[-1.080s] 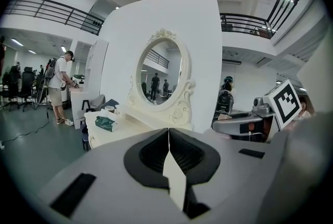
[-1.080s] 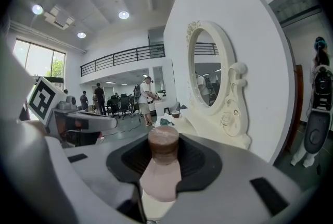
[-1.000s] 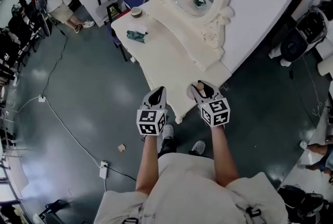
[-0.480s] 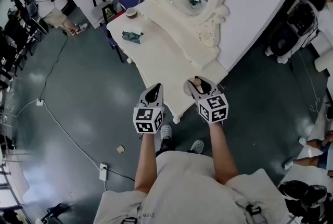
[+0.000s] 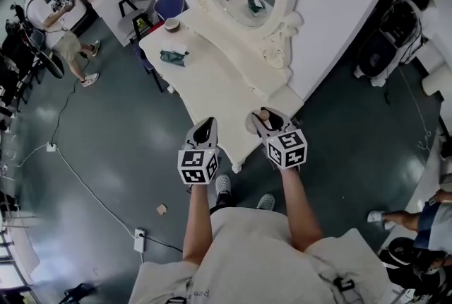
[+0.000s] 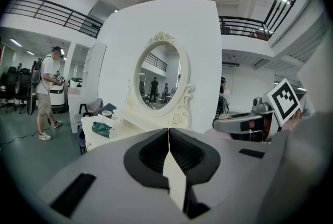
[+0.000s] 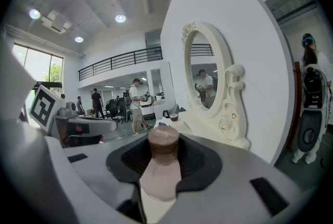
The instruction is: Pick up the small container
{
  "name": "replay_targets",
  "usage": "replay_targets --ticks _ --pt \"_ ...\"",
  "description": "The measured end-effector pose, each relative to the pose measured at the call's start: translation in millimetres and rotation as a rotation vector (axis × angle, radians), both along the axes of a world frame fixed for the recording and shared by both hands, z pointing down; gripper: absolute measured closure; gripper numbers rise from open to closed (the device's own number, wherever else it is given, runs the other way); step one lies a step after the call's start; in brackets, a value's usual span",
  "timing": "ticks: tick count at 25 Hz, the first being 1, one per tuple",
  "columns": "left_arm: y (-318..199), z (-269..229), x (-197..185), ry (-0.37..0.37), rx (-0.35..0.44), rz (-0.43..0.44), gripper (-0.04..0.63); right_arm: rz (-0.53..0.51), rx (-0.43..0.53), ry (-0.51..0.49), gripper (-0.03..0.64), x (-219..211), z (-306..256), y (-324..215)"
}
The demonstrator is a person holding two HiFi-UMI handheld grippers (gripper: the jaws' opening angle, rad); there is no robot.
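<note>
Gripping small container (image 7: 163,149) in right tool (image 5: 264,119), apparently clear of table (image 5: 212,76); left tool (image 5: 204,127) closed, empty; pickup looking done, next needing steady hold.

No lettering or number here can be read.

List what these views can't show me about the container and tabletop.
- small container: lower body and base hidden between the jaws, right gripper view; tiny in head view.
- green packet: print too small, head view.
- cup at the vanity table's far end: contents too small to tell.
</note>
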State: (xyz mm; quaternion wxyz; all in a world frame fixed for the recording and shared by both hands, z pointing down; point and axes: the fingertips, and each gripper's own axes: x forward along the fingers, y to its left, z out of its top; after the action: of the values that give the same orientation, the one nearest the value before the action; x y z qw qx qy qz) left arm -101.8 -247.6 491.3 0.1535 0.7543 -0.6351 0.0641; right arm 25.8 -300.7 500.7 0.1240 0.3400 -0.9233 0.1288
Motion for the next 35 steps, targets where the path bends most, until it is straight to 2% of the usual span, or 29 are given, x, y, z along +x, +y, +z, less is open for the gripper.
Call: replay_targets --ticks 7,35 --pt "0.9 1.6 -3.0 0.001 -0.002 -0.009 0.568 -0.007 -0.005 -0.02 0.477 -4.8 -2.8 0.3" --pt "0.1 7.7 -7.4 -0.012 -0.014 -0.009 0.568 -0.047 0.009 0.017 0.477 -15.8 5.3 1.3"
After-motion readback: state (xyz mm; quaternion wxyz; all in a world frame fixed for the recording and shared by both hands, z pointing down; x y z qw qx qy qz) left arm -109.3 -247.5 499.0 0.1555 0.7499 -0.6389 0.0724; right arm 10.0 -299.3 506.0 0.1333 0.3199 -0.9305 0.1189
